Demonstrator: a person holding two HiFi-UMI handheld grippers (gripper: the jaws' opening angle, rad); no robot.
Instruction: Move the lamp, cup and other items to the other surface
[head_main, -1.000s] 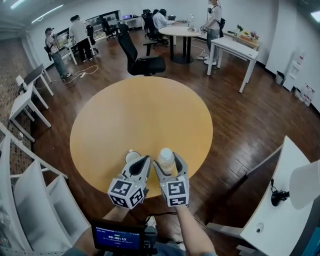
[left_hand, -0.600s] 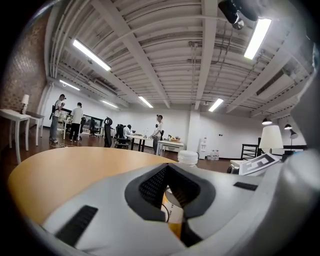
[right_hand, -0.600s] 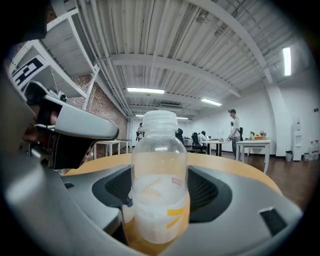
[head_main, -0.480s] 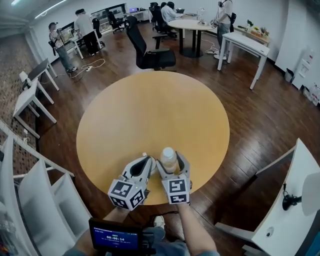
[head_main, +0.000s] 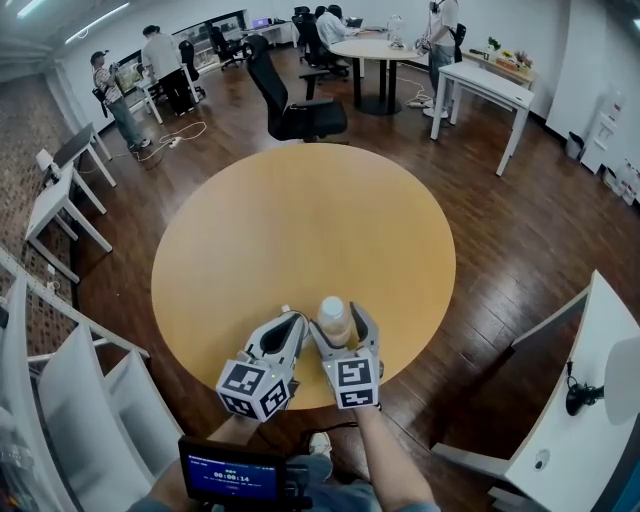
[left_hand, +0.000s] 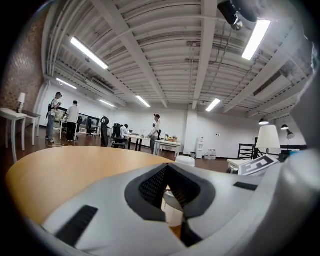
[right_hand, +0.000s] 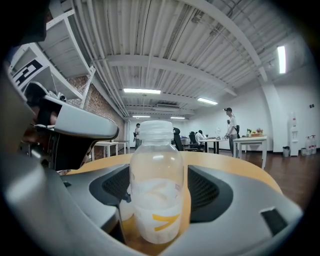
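Bottle (right_hand: 156, 190), clear plastic cylinder, beside white cup (left_hand: 172, 212); round smooth wooden table (head_main: 300, 220).

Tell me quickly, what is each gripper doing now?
Left gripper: closed on a white cup.
Right gripper: open, tongs just opened wider; bottle stands between, not pressed.

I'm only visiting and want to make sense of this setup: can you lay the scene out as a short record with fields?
Surface: round wooden table
Left gripper: jaws shut on a small white cup
Right gripper: jaws have just been opening, now open, with a bottle standing between them
Bottle details: clear, white cap, upright near the table's near edge
Beyond the table: black office chair
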